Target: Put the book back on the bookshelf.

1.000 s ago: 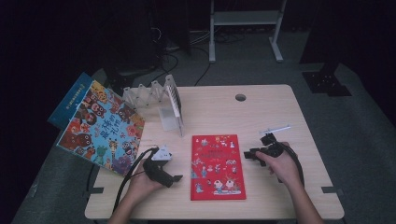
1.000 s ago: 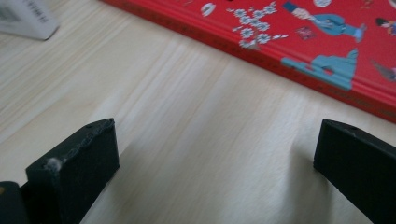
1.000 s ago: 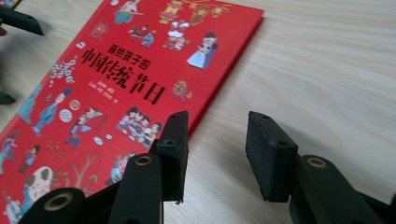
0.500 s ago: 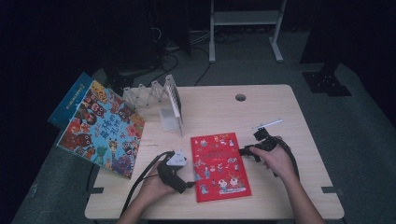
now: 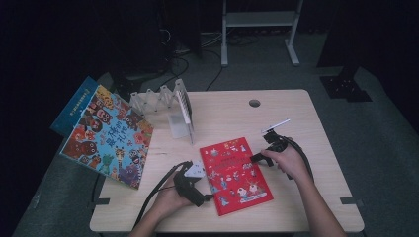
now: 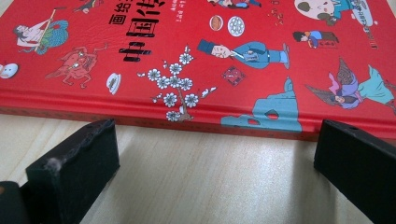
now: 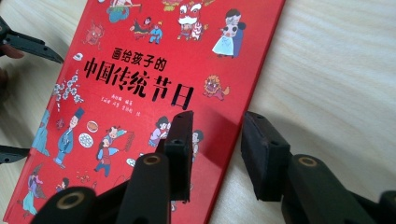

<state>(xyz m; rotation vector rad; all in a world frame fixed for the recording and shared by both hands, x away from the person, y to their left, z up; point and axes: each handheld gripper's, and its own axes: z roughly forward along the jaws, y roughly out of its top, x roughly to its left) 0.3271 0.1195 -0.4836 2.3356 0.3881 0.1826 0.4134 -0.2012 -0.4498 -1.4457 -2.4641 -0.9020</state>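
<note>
Red book (image 5: pixel 235 175) lies flat, lower centre of frame. My right gripper (image 5: pixel 257 158), jaws just been narrowing, straddles its right edge without pinching; left gripper (image 5: pixel 207 196) wide open at the spine. Next: probably pinch and lift.

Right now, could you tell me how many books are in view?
3: the red book flat on the table, the colourful picture book overhanging its left edge, and a blue book mostly hidden beneath that one.
</note>
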